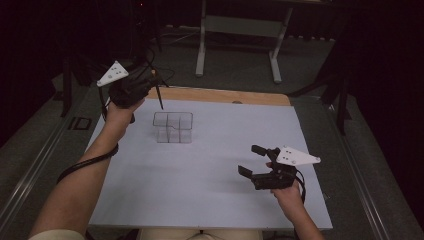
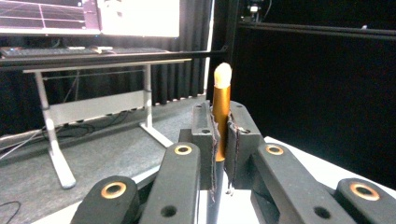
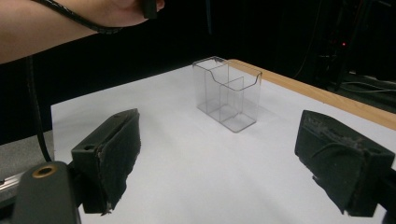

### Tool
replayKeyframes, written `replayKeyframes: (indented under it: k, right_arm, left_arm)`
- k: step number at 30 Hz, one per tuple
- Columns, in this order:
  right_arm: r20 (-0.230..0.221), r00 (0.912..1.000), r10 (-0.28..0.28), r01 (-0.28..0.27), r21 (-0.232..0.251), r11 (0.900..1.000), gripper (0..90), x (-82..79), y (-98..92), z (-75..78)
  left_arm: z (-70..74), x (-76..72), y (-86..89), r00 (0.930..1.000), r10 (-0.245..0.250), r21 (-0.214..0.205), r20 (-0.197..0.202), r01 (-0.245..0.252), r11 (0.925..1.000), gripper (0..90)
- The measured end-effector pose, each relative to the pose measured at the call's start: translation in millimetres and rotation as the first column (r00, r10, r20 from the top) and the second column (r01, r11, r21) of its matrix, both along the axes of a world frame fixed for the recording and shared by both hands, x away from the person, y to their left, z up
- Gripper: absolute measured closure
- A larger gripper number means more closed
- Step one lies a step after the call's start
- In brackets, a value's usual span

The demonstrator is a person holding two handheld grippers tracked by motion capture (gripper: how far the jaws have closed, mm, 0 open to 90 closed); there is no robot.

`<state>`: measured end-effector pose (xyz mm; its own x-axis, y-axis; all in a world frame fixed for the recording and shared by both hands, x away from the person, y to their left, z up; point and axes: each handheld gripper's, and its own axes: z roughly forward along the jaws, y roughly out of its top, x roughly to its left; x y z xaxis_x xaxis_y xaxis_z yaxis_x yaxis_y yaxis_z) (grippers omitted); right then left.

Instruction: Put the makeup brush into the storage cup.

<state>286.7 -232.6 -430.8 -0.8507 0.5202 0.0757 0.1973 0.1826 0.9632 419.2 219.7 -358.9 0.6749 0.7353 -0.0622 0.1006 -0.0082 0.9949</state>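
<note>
With the left gripper (image 1: 150, 86) clenched on the pen (image 2: 221, 109) and the right gripper (image 1: 253, 161) released, keep the pen upright below the fingers while lowering it into the clear holder (image 1: 173, 127).

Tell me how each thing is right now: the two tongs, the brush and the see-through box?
Left tongs: shut on the brush, held above the table's far left side.
Brush: clamped between the pads, gold collar and pale tip sticking out past them.
Right tongs: open, nothing between the pads, pointing toward the clear box.
Clear box: upright on the white sheet, divided into compartments, empty.
</note>
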Motion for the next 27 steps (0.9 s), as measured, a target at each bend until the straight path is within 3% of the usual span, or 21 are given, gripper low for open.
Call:
replayKeyframes:
  k: [27]
  right_arm:
    - [-0.006, 0.9999, 0.01, -0.01, -0.007, 0.9999, 14.4, 0.2, 1.0, -1.7]
  left_arm:
    - [-39.7, 8.0, 4.9, 0.9989, 0.028, 0.019, -0.038, -0.027, 0.9994, 84.0]
